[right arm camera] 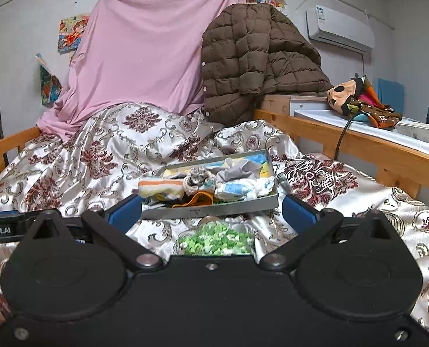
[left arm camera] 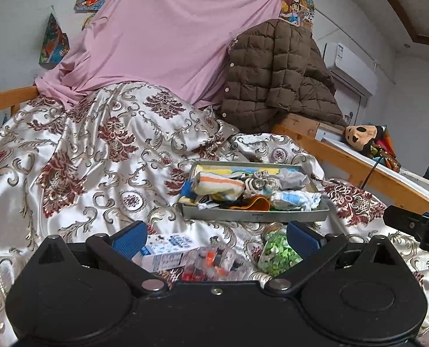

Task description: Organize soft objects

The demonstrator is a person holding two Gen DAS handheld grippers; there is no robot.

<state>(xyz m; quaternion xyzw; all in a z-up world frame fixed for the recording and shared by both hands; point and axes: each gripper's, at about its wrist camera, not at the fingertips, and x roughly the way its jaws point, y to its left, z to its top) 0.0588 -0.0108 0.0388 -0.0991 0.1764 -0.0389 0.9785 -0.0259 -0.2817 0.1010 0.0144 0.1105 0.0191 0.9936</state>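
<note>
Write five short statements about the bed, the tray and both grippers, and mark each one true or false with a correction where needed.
1. The grey tray on the patterned bedspread holds small cloth items. True.
2. The left gripper is shut on a sock. False: its jaws stand open and hold nothing.
3. A brown quilted jacket is draped over the wooden bed rail. True.
4. The jar of green pieces lies inside the tray. False: it lies on the bedspread in front of the tray, between the open jaws of the right gripper.
5. The pink sheet is folded in the tray. False: it hangs against the wall behind the bed.
</note>
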